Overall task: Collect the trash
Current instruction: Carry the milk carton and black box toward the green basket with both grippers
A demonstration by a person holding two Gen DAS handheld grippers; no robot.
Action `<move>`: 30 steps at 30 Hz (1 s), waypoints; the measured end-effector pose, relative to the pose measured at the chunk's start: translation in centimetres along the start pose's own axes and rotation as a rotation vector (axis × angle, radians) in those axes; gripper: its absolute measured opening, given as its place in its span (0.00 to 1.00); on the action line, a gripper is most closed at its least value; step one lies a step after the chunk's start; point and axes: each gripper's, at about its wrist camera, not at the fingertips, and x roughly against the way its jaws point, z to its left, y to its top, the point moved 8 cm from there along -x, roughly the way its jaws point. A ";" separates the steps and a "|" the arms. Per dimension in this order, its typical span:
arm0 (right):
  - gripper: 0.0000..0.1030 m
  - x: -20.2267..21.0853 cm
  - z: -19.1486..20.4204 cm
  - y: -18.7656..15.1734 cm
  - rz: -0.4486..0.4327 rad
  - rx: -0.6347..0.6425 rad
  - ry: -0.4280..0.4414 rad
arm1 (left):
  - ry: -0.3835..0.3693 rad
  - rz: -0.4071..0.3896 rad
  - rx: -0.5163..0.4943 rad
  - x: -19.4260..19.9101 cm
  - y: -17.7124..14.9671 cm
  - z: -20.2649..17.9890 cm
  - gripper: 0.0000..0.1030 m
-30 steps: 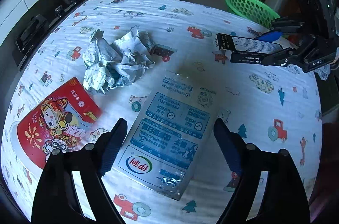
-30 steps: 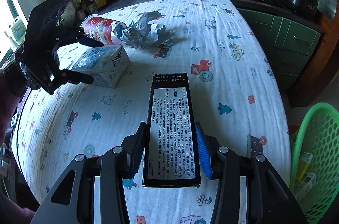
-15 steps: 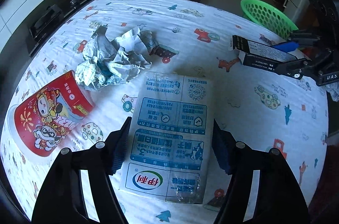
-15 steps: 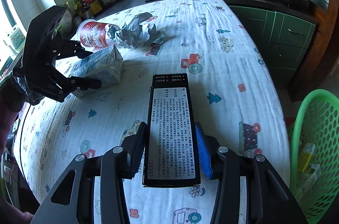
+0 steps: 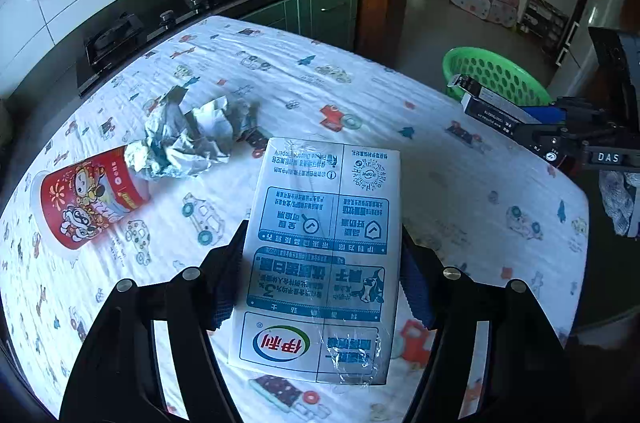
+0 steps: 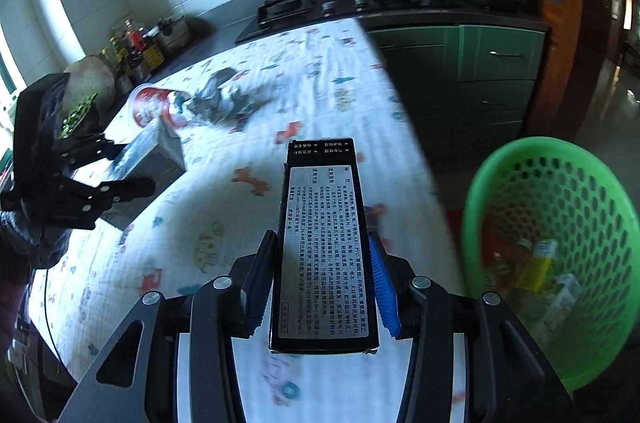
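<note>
Honestly, carry both over before letting go; left gripper [image 5: 320, 271] clamps the milk carton [image 5: 320, 259], right gripper [image 6: 320, 283] pinches the black box [image 6: 324, 247] (both off the table [image 5: 460, 183]); green basket [image 6: 560, 191] sits just right of the box, so release only above its rim.

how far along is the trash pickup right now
Done: a few pieces already lie in the green basket. In hand: the left gripper is clamped on the milk carton, the right gripper on the black box, both lifted off the table. Left: the red cup and crumpled paper remain on the tablecloth.
</note>
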 end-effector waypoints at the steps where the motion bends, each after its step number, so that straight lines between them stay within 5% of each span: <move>1: 0.42 0.4 -0.8 -0.1 -0.003 -0.009 -0.011 | -0.006 -0.003 0.007 0.1 0.3 -0.6 0.65; 12: 0.42 5.1 -13.2 -2.4 -0.014 -0.107 -0.235 | -0.063 -0.060 0.014 0.9 3.9 -8.3 0.65; 19: 0.43 4.6 -18.7 -3.5 0.009 -0.186 -0.271 | -0.092 -0.077 0.001 0.0 7.0 -12.3 0.65; 30: 0.49 4.4 -20.9 -4.4 0.000 -0.217 -0.259 | -0.140 -0.098 0.017 -2.6 11.7 -16.9 0.65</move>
